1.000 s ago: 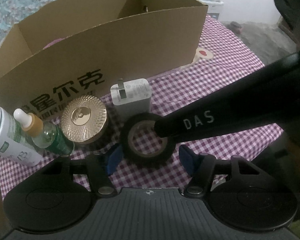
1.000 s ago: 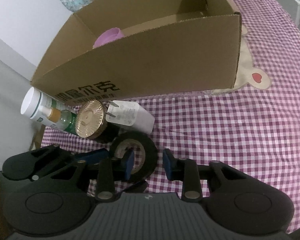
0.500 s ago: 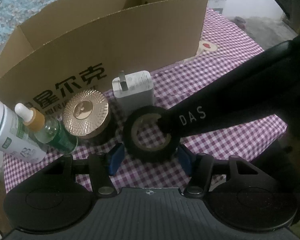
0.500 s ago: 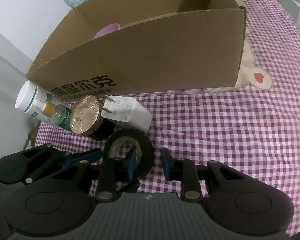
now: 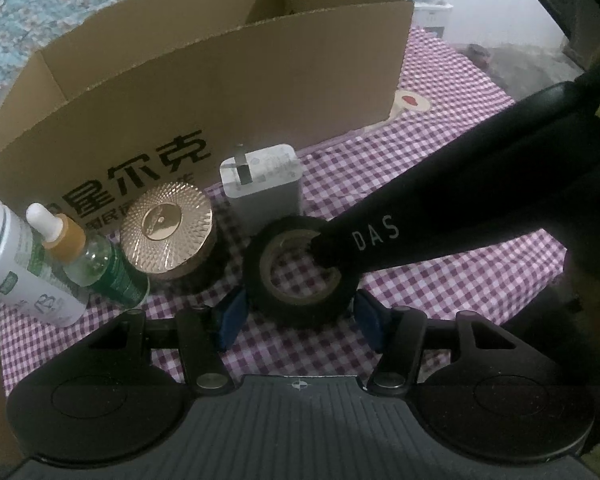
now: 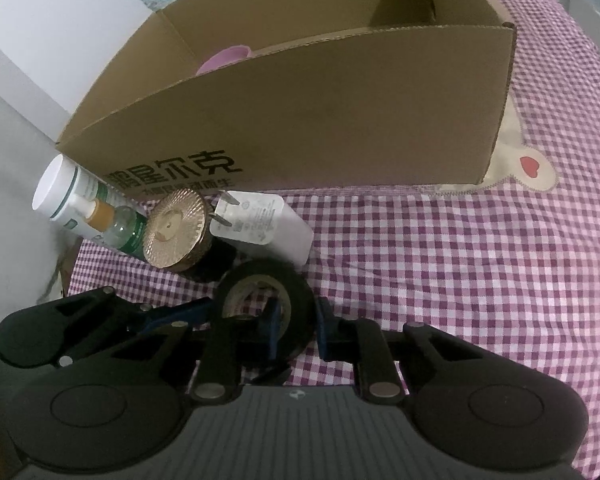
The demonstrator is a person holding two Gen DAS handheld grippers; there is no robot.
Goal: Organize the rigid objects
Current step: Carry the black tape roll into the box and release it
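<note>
A black tape roll lies on the checked cloth in front of a cardboard box. My left gripper is open, its blue pads on either side of the roll's near edge. My right gripper straddles the roll's right wall, one finger through its hole, and is shut on it; its black finger marked DAS shows in the left wrist view. Behind stand a white charger, a gold-lidded jar, a green dropper bottle and a white bottle.
The cardboard box is open-topped and holds something pink. The purple checked cloth stretches to the right, with a beige patch bearing a red heart. The table's left edge lies near the bottles.
My right gripper has closed on the tape roll's wall. The left gripper has drawn back slightly from the roll. The other objects have not moved.
</note>
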